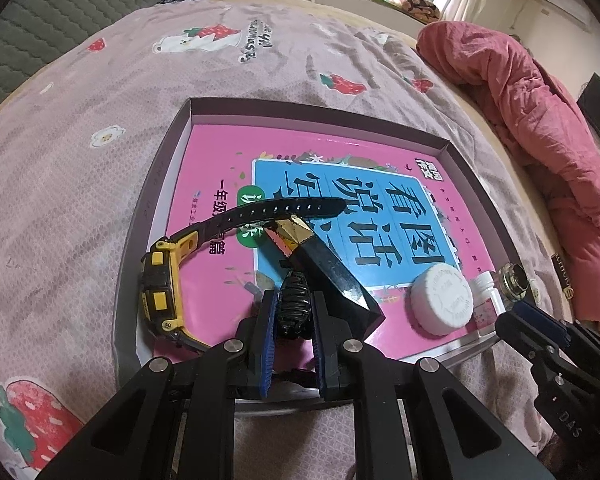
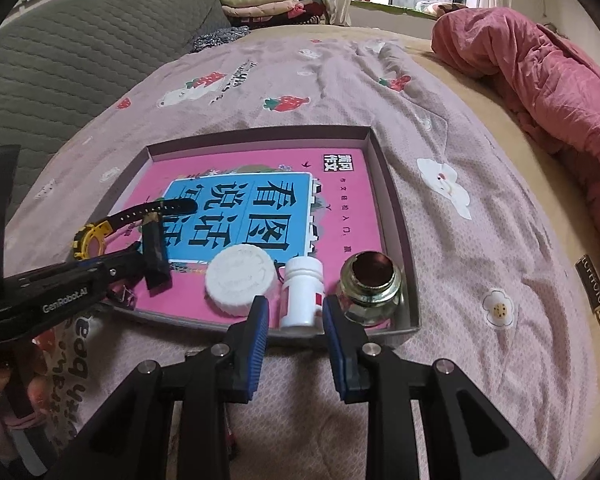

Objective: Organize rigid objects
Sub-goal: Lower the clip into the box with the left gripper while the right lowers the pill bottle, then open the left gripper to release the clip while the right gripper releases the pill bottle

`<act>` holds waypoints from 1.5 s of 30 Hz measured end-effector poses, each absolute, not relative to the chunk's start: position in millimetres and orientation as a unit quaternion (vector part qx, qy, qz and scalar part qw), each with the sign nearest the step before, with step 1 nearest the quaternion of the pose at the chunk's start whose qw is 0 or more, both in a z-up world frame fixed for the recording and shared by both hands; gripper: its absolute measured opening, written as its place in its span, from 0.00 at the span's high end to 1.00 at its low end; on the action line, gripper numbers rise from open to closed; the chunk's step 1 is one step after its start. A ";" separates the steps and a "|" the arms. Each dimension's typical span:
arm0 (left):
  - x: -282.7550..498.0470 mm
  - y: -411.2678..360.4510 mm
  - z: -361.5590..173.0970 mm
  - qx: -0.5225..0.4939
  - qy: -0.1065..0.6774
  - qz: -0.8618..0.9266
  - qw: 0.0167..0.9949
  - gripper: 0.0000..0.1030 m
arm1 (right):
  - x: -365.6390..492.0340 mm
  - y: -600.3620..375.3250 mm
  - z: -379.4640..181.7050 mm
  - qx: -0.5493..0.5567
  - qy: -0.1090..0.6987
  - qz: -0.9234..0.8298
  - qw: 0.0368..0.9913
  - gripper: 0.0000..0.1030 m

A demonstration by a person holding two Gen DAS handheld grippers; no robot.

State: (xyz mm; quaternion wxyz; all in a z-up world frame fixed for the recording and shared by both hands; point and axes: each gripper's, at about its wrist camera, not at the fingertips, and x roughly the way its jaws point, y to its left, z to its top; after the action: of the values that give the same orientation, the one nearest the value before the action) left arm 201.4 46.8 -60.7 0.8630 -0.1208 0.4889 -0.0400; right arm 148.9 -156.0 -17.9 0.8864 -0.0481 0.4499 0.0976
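So at this point the left gripper (image 1: 294,312) was clamped tight on a small black ribbed clip-like thing (image 1: 296,300), pinched right between its blue pads over the near edge of the shallow grey cardboard box lid (image 1: 452,148) that sat on the strawberry-print bedsheet (image 1: 100,92). Just off its right finger lay a long black faceted stick with a gold tip (image 1: 324,264), and off its left finger a yellow-and-black digital wristwatch (image 1: 160,292), both resting on the pink-and-blue children's book (image 1: 204,160) lining the tray. The right gripper (image 2: 294,316) hovered at the tray's near edge with its fingers parted and nothing squeezed; a small white plastic pill bottle (image 2: 302,292) stood between the tips, a round white screw cap (image 2: 240,280) just outside the left finger, an open glass ink bottle (image 2: 372,284) just outside the right. Looked to me like the placing step: next the left needs to settle the clip into free space by the watch and let go without bumping the stick.
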 end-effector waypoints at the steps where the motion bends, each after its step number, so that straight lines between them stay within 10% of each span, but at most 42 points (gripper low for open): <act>1: 201.0 46.3 -60.8 -0.120 0.490 -0.040 0.863 0.85 | 148.4 -156.2 -17.5 -0.047 0.449 0.098 0.887 0.73; 45: 189.2 48.5 -56.0 -0.132 0.484 -0.056 0.863 0.74 | 145.4 -154.8 -16.2 -0.065 0.444 0.085 0.890 0.63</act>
State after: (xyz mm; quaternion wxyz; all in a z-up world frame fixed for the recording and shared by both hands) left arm 189.2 48.5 -56.0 0.8632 -0.1315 0.4841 -0.0563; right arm 145.4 -154.8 -16.2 0.8896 -0.0647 0.4442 0.0845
